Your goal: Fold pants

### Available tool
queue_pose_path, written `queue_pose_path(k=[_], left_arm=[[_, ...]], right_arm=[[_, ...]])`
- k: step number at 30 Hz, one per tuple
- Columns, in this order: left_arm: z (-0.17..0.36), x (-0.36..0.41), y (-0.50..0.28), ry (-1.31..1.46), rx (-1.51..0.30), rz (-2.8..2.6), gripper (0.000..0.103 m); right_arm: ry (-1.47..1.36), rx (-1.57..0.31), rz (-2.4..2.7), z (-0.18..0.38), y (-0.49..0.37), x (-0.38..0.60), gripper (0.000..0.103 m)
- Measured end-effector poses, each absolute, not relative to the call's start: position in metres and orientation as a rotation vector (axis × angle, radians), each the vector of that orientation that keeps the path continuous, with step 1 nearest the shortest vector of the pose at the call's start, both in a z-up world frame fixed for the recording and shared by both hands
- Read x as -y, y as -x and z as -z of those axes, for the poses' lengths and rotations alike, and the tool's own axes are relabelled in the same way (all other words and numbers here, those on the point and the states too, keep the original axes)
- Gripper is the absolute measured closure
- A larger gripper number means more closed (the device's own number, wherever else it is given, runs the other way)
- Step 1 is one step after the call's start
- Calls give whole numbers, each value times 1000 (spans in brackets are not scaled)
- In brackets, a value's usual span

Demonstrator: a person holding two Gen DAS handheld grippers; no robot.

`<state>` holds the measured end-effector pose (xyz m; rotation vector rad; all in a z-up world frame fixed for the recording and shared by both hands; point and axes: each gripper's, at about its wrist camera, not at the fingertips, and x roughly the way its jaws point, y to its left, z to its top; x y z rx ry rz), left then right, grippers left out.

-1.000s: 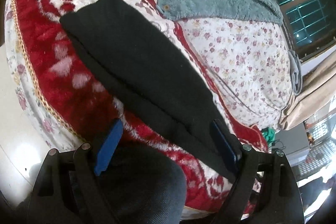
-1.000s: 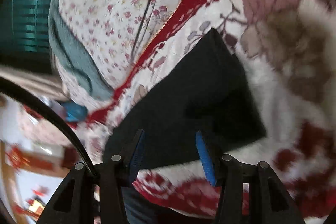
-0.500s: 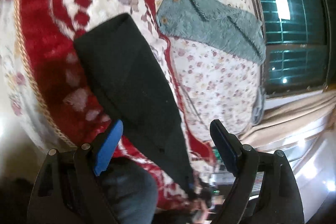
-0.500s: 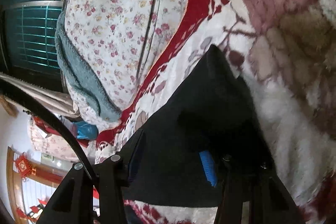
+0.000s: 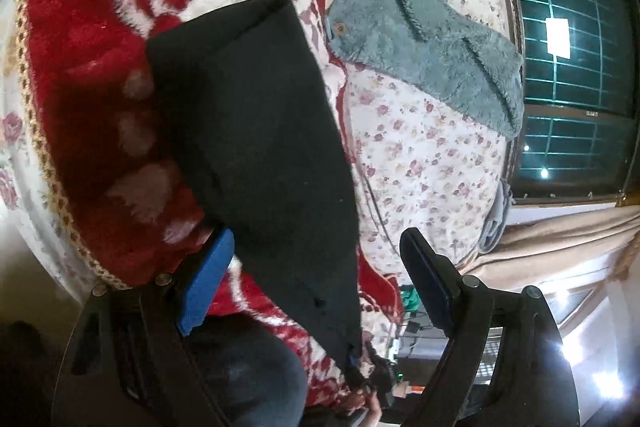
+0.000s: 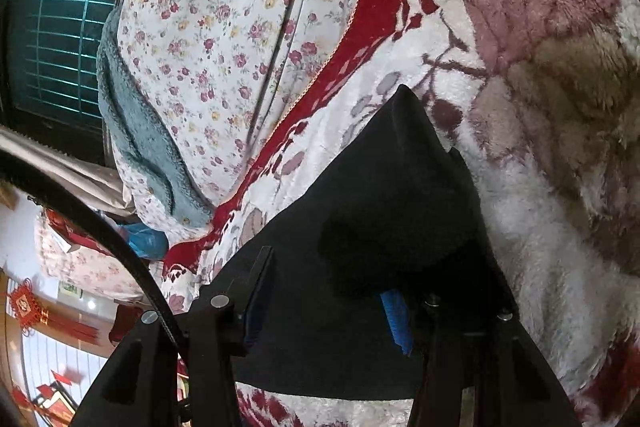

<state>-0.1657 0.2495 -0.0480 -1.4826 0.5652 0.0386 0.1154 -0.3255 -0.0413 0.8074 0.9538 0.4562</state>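
Black knit pants (image 5: 260,131), folded into a long strip on fuzzy red-white blanket (image 5: 92,75), were seen ahead of the left hand-held gripper (image 5: 316,275), its jaws open; right hand-held gripper (image 6: 328,311) was spread over a bunched fold.

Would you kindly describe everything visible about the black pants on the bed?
The black pants are plain, matte, soft-looking fabric, already folded into a long, layered strip with a squared end. They lie flat on the red and white plush blanket, beside the floral sheet but apart from the teal fleece garment. The left gripper hovers open over one end; the right gripper straddles the other end, a fold draped over one finger.
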Motion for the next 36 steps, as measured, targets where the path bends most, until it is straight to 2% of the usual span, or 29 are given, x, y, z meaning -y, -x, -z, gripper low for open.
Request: queue_pose_path(k=[9, 15, 16, 18, 20, 21, 22, 23, 24, 25, 27, 32, 36], left_arm=[[30, -255, 158, 1410, -462, 9, 18], [35, -258, 142, 1368, -519, -41, 18], [38, -258, 140, 1361, -538, -57, 22], [42, -256, 140, 1336, -588, -116, 42], [46, -254, 140, 1270, -655, -212, 85], [45, -252, 140, 1232, -673, -242, 91], [44, -250, 140, 1204, -674, -249, 94], [42, -247, 141, 1172, -661, -255, 97], [39, -244, 141, 1143, -658, -266, 98], [35, -242, 141, 1114, -650, -277, 99], [20, -240, 137, 1055, -604, -273, 99], [-13, -259, 98, 979, -542, -236, 99], [-30, -287, 41, 971, -536, -220, 99]], right_arm=[[-814, -953, -458, 42, -115, 326, 55], [-819, -953, -461, 42, -114, 328, 55], [-820, -954, -460, 43, -114, 328, 55], [-817, -957, -460, 42, -115, 327, 55], [-810, -961, -457, 42, -114, 328, 55], [-800, -960, -442, 41, -112, 328, 59], [-767, -960, -416, 38, -110, 328, 63], [-744, -959, -394, 36, -109, 327, 72], [-721, -956, -379, 33, -107, 326, 79], [-709, -952, -376, 32, -106, 325, 82], [-674, -907, -396, 24, -101, 322, 94], [-598, -776, -434, 2, -100, 317, 98], [-652, -763, -456, -4, -128, 317, 98]])
